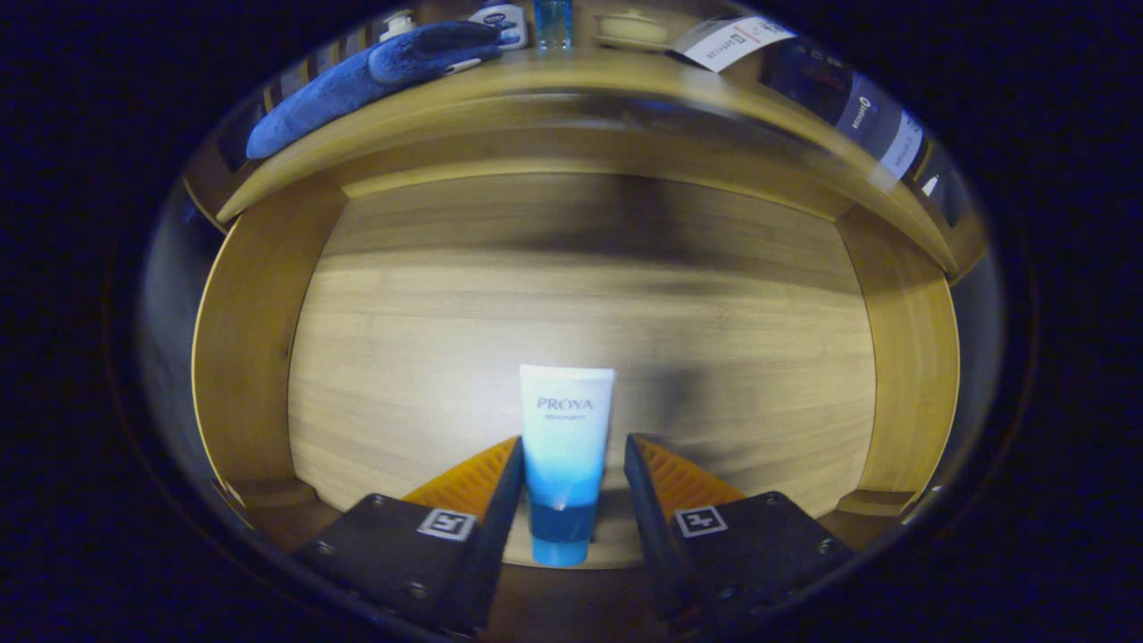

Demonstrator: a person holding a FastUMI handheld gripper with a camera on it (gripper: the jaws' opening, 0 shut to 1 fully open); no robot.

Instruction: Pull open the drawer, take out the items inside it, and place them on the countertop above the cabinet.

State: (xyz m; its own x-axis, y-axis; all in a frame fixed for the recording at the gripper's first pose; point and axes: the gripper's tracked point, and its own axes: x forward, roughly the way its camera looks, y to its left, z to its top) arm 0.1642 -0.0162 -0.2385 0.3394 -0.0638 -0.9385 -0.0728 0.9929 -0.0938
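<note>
Open wooden drawer [241, 357], holding one tube [566, 446] on its pale floor near the front wall. White at the flat end, fading to blue toward the blue cap, cap pointing to the gripper [571, 464]. Fingers parted, one on each side of the tube; left finger close against it, small gap on the right. Above, on the countertop [571, 76]: folded blue towel [375, 76], some small containers behind.

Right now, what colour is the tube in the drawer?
White fading to blue, blue cap; the tube lies between the open gripper's fingers, gripper view.
</note>
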